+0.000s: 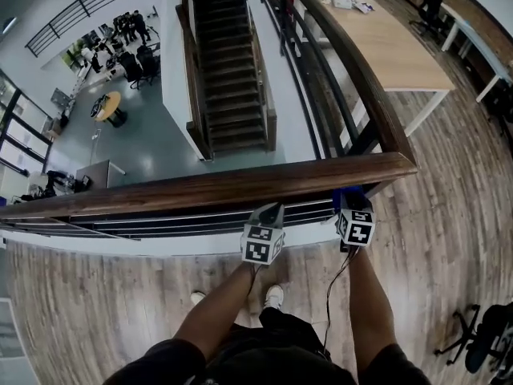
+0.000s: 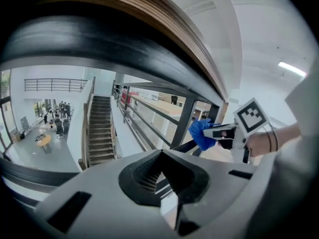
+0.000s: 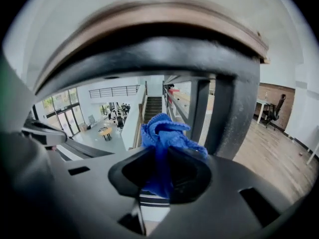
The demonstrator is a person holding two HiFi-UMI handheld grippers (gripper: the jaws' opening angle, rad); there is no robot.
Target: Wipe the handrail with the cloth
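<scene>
The wooden handrail [image 1: 208,187] crosses the head view to a corner post at the right, then runs away from me. My right gripper [image 1: 350,194] is just below the rail near that corner, shut on a crumpled blue cloth [image 3: 163,133] that bulges out above its jaws. In the right gripper view the handrail's [image 3: 164,39] dark underside is close overhead. My left gripper [image 1: 270,208] is also under the rail, left of the right one, shut and holding nothing. In the left gripper view the cloth [image 2: 201,133] shows at the right under the handrail [image 2: 124,39].
Black metal balusters [image 1: 321,87] and rails hang below the handrail. Beyond it is an open drop to a lower floor with a staircase [image 1: 228,62]. A long wooden table [image 1: 393,50] stands behind the right rail. An office chair [image 1: 481,339] is at my right on the wooden floor.
</scene>
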